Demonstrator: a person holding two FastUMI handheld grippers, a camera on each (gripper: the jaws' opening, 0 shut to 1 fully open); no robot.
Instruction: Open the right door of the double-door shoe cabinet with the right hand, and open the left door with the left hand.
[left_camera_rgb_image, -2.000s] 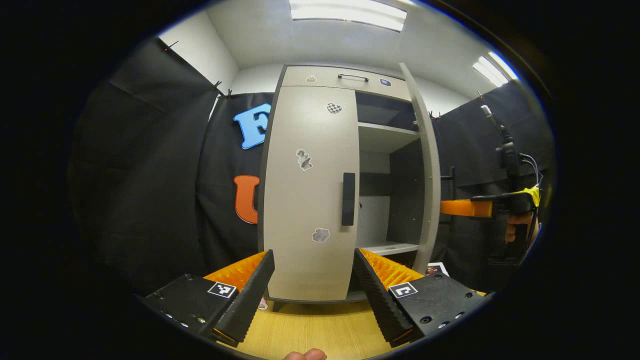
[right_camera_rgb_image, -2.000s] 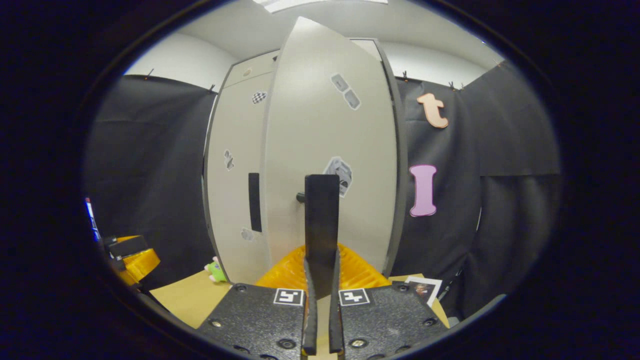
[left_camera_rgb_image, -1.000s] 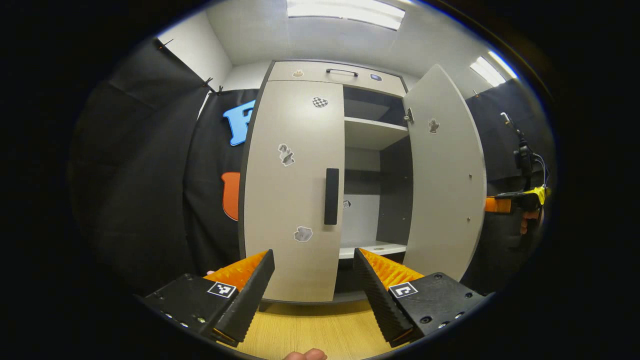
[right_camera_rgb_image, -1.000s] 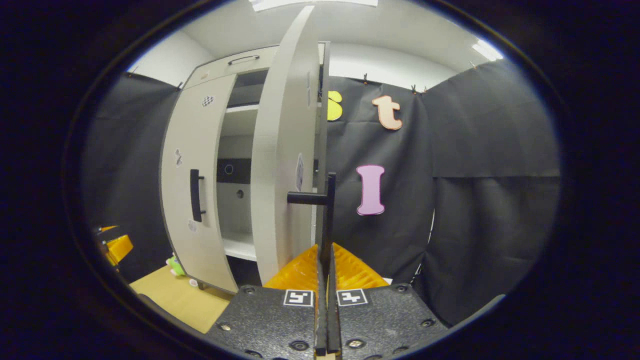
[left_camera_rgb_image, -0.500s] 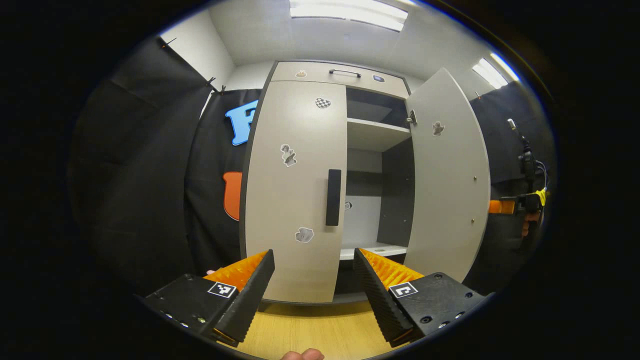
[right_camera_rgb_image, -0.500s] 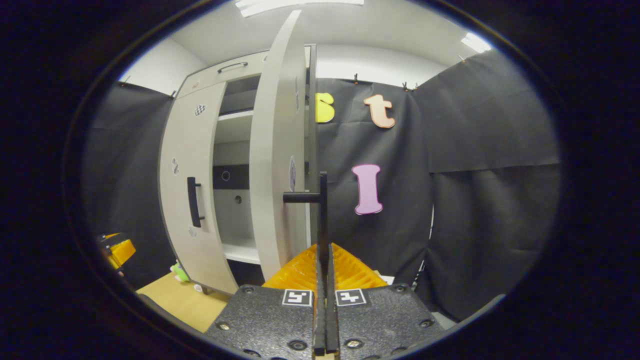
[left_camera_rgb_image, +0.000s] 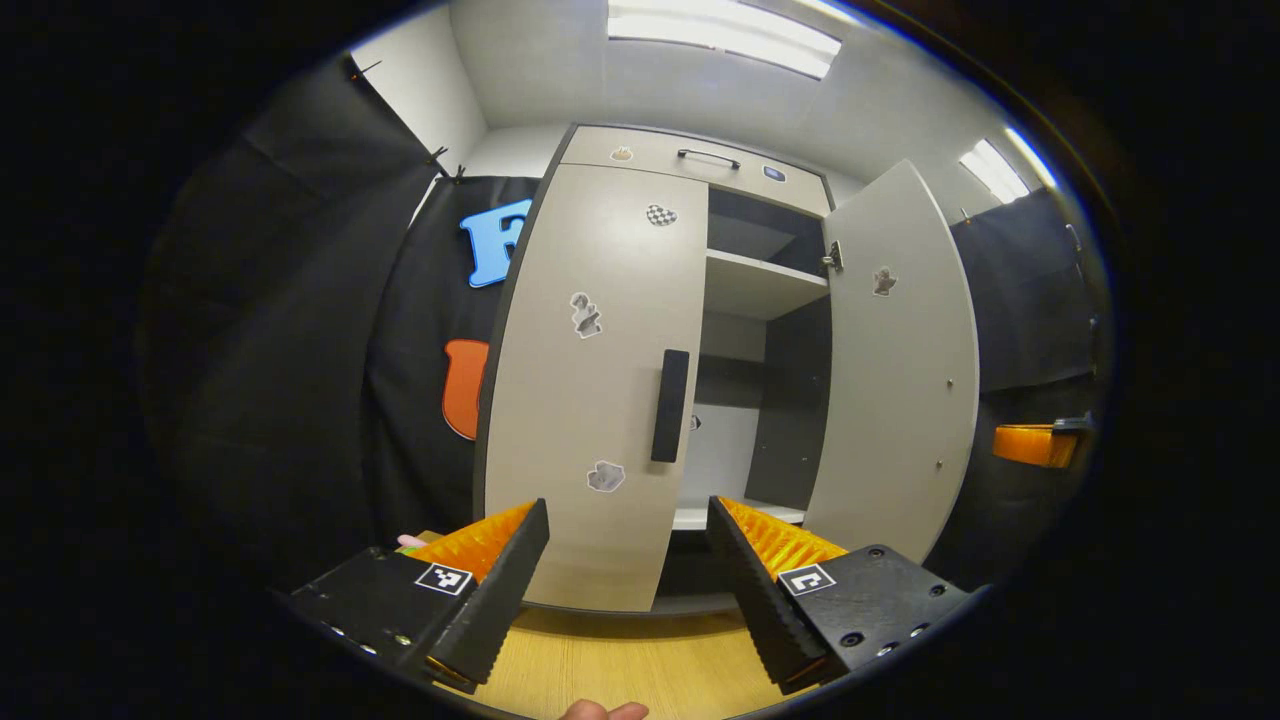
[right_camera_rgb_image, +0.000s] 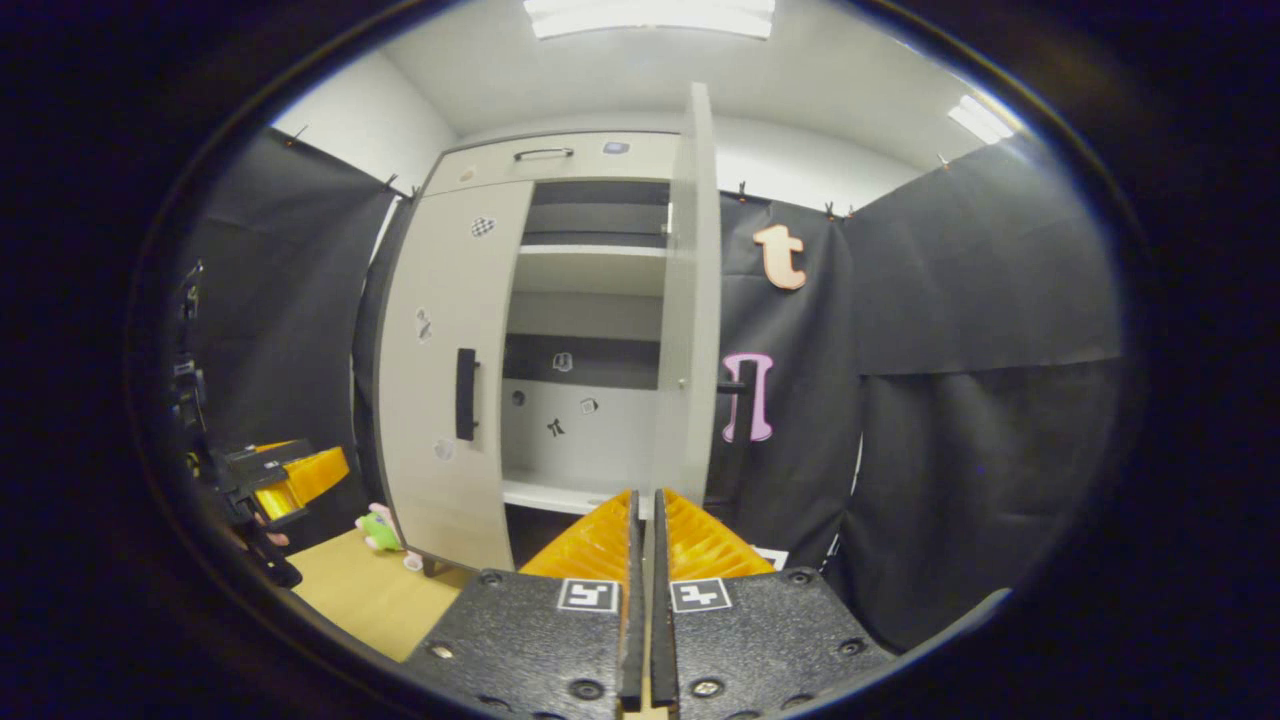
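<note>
Released since 0.5 s ago: my right tool (right_camera_rgb_image: 641, 520) has let go of the right door's handle (right_camera_rgb_image: 741, 415) and backed off; its fingers are now pressed together on nothing, well short of the door edge. My left tool (left_camera_rgb_image: 628, 560) has its fingers spread wide, holding nothing, and the view has shifted only slightly.

Shoe cabinet (left_camera_rgb_image: 690, 160) stands on the wooden desk (left_camera_rgb_image: 640, 665). Right door (left_camera_rgb_image: 900, 360) stands wide open; in the right gripper view I see it nearly edge-on. Left door (left_camera_rgb_image: 590, 390) is shut, its black handle (left_camera_rgb_image: 669, 405) untouched, ahead of and above the left tool's fingers.

Writing: none legible. Small stickers on both doors, on the top drawer front (left_camera_rgb_image: 700, 160) and on the cabinet's back panel are too small to make out. Square black-and-white markers sit on each tool's body.

Inside the open half: 2 pale shelves (right_camera_rgb_image: 590, 268), nothing on them that I can see. The lower compartment is cut off behind my right tool's fingers.

A small green toy (right_camera_rgb_image: 379, 529) lies on the desk by the cabinet's left foot.
</note>
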